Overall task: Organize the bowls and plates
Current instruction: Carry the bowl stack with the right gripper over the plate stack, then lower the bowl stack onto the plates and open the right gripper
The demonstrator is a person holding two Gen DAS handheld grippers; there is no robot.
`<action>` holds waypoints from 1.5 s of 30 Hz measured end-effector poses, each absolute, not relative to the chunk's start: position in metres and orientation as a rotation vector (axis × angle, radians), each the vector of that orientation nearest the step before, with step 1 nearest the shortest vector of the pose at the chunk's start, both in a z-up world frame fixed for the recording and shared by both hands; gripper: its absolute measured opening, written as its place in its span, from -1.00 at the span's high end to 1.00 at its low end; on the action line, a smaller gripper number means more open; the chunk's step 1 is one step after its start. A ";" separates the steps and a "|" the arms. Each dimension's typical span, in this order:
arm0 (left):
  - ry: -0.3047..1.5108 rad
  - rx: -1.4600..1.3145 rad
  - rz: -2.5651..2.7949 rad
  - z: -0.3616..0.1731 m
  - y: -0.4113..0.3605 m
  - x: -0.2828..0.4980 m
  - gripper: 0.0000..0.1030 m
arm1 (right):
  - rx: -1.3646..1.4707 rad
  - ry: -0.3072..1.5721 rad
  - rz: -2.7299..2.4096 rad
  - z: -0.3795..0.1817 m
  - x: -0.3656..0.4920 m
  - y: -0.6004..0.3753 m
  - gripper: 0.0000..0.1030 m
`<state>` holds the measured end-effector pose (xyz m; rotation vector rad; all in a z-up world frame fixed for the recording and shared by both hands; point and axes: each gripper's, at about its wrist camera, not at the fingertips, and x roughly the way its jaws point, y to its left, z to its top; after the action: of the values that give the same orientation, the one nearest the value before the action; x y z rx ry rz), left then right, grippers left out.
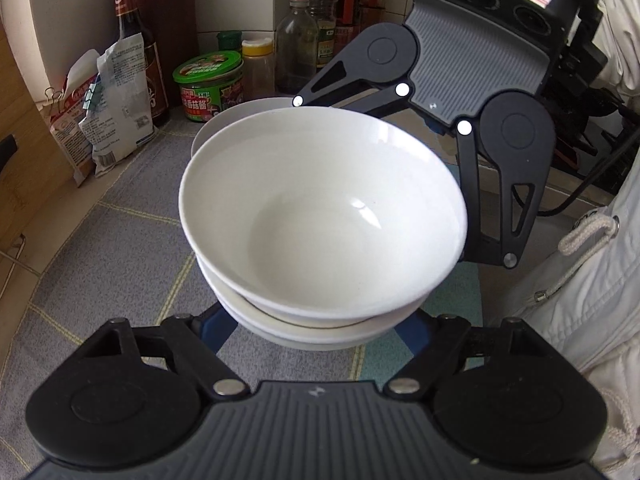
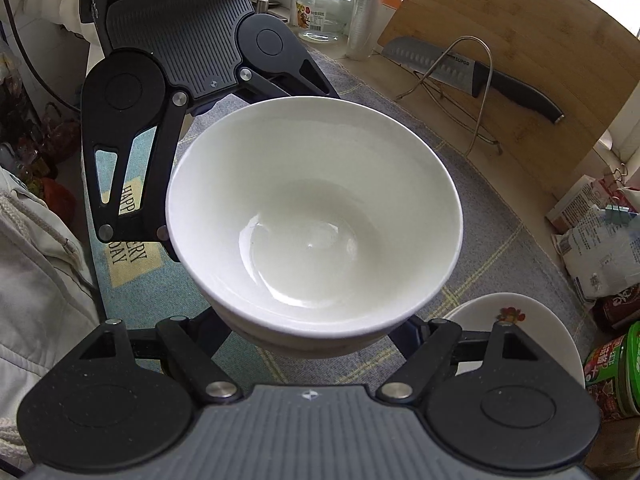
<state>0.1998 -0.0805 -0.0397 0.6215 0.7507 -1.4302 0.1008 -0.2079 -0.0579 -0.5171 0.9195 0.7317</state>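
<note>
Now both grippers spread around the white bowl stack (image 1: 320, 216).

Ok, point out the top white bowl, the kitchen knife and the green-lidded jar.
top white bowl (image 2: 312, 216): right wrist view, inner wall.
kitchen knife (image 2: 432, 65): right wrist view, steel blade.
green-lidded jar (image 1: 208, 69): left wrist view, lid.

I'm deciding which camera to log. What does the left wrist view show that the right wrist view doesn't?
Only the left wrist view shows the dark sauce bottle, the yellow-lidded jar and the clear bottles behind them. Only the right wrist view shows the knife, the wooden cutting board and the glass jar. Both show the stacked white bowls, the green-lidded jar and the plate beyond.
</note>
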 end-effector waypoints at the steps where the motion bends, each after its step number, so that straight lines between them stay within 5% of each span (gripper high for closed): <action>1: 0.743 0.623 -1.429 -0.038 -0.089 0.198 -0.62 | -0.520 0.915 0.730 -0.057 0.101 -0.216 -0.66; 25: 0.658 0.695 -1.459 -0.060 -0.214 0.207 -0.62 | -0.538 0.912 0.616 -0.064 0.121 -0.332 -0.66; 45: 0.741 0.667 -1.448 -0.075 -0.232 0.227 -0.62 | -0.500 0.951 0.664 -0.080 0.144 -0.353 -0.66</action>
<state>0.2271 -0.2318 -0.0749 0.6673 0.7407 -1.4480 0.1440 -0.3525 -0.0800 -0.5002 0.9513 0.6638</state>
